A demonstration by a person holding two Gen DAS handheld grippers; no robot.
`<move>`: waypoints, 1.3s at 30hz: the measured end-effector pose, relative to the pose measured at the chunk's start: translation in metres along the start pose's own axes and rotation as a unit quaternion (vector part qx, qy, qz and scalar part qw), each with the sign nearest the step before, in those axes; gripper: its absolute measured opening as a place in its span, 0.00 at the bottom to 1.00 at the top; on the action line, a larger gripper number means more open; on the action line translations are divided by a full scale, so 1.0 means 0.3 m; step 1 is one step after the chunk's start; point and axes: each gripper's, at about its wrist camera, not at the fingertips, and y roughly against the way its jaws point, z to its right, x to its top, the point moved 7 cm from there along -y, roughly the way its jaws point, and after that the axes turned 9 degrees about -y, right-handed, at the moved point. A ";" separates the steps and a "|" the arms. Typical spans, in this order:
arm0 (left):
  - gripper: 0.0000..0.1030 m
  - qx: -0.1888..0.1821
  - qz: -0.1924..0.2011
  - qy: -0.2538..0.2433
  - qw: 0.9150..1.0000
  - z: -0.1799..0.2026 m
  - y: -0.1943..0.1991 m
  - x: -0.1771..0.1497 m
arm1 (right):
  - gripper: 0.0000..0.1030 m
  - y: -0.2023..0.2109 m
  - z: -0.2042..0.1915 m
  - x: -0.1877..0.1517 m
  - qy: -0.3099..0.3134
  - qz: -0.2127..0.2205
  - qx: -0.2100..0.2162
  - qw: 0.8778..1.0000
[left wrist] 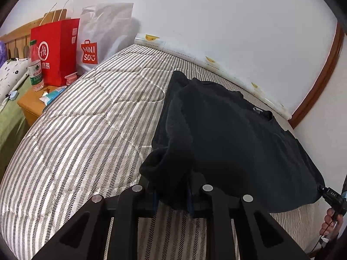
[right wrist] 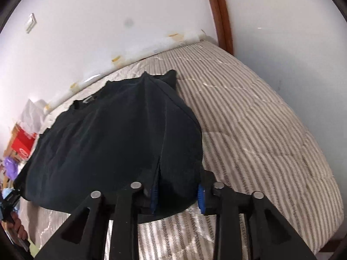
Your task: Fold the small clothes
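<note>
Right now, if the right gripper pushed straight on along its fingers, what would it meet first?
The black garment: its hem already lies between the right gripper's fingers, which stand apart from it on the right side. Beyond lies more of that cloth on the striped mattress; depth is hard to judge.

A bedroom in a home is showing here: a striped quilted mattress (left wrist: 86,117) is lying against a white wall (left wrist: 216,21), a wooden nightstand (left wrist: 30,106) is carrying a water bottle (left wrist: 35,67) and shopping bags (left wrist: 58,49), and a wooden headboard (left wrist: 17,41) is standing behind.
</note>
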 end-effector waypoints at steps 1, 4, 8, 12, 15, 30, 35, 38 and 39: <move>0.19 0.001 -0.002 -0.003 1.000 0.000 -0.004 0.001 | 0.33 0.011 0.005 0.005 0.002 0.006 -0.010 1.000; 0.22 0.006 -0.006 -0.011 1.000 0.002 -0.016 -0.003 | 0.38 0.078 -0.008 0.047 0.006 0.048 -0.029 0.998; 0.26 0.008 -0.008 -0.014 1.000 0.001 -0.031 -0.003 | 0.42 0.122 -0.129 0.085 0.047 0.079 -0.017 0.996; 0.32 0.004 -0.016 -0.015 1.000 -0.010 -0.038 0.001 | 0.42 0.072 -0.341 0.067 0.107 0.067 0.010 0.992; 0.54 0.009 -0.019 -0.014 1.000 -0.046 -0.022 0.004 | 0.42 0.015 -0.515 0.016 0.147 0.049 0.036 0.987; 0.66 0.003 0.030 0.039 0.999 -0.308 0.167 0.010 | 0.46 -0.007 -1.359 -0.718 0.452 -0.055 0.197 0.868; 0.66 0.003 0.029 0.061 0.998 -0.379 0.174 -0.003 | 0.47 -0.052 -1.452 -0.873 0.497 -0.065 0.187 0.845; 0.66 0.001 0.030 0.060 0.998 -0.386 0.174 -0.010 | 0.48 -0.090 -1.485 -0.914 0.510 -0.057 0.165 0.842; 0.66 0.001 0.029 0.059 0.998 -0.388 0.171 -0.011 | 0.48 -0.100 -1.499 -0.923 0.517 -0.050 0.155 0.841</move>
